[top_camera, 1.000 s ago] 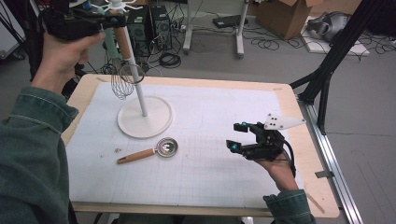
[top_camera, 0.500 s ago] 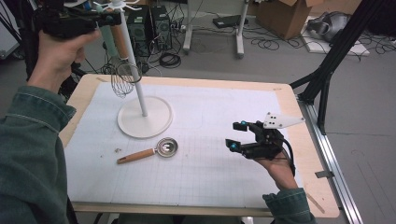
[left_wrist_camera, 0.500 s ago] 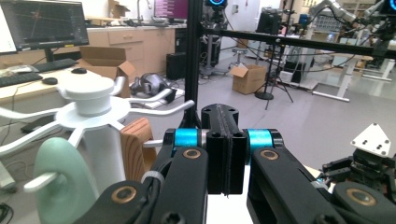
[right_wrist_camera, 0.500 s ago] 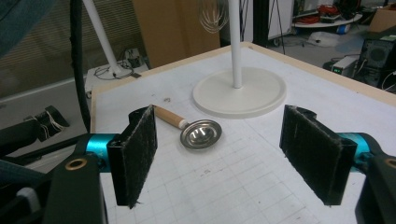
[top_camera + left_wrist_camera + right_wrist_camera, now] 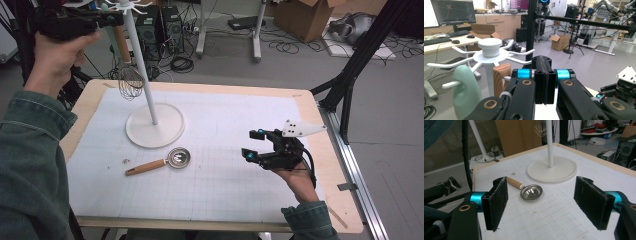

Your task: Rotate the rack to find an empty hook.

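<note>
So the left gripper [image 5: 107,20] is up at the top of the white stand [image 5: 150,100], jaws pressed together with nothing between them, the whisk [image 5: 129,75] hanging off a hook just right of them, while the right gripper [image 5: 252,144] hovers wide open near the spoon [image 5: 160,162] lying on the table [image 5: 310,115].
</note>
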`<state>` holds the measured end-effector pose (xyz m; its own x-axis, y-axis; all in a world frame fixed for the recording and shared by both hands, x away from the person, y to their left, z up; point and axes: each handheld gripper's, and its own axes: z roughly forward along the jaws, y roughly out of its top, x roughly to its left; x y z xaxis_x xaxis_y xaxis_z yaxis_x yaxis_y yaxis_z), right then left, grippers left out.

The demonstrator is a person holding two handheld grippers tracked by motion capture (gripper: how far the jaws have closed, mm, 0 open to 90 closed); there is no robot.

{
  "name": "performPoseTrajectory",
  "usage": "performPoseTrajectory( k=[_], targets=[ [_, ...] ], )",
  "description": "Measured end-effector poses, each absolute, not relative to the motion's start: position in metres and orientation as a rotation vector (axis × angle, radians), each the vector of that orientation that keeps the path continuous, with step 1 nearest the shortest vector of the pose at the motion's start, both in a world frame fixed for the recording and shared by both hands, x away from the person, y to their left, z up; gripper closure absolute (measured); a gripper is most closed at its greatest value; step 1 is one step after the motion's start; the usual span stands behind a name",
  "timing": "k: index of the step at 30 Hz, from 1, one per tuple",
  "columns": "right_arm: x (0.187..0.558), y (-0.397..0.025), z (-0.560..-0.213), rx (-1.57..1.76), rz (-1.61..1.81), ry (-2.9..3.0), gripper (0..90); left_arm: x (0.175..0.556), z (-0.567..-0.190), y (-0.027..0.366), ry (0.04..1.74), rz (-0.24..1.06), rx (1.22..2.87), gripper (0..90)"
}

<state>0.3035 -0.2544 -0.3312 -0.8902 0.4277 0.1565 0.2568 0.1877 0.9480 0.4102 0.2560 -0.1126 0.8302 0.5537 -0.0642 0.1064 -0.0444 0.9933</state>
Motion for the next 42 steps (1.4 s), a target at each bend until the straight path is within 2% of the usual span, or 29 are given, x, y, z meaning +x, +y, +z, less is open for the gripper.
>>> performPoseTrajectory(
  k=[22, 32, 42],
  targets=[
    [0.304, -0.253, -0.331, 0.680, 1.787, 2.308, 26.6, 0.402, -0.115, 0.270, 0.537, 0.406, 1.600, 88.3],
    [0.303, -0.252, -0.332, 0.673, 1.763, 2.313, 26.6, 0.381, -0.127, 0.276, 0.513, 0.406, 1.661, 77.5],
    [0.302, -0.251, -0.333, 0.678, 1.748, 2.326, 26.5, 0.361, -0.142, 0.282, 0.507, 0.415, 1.710, 62.1]
  ],
)
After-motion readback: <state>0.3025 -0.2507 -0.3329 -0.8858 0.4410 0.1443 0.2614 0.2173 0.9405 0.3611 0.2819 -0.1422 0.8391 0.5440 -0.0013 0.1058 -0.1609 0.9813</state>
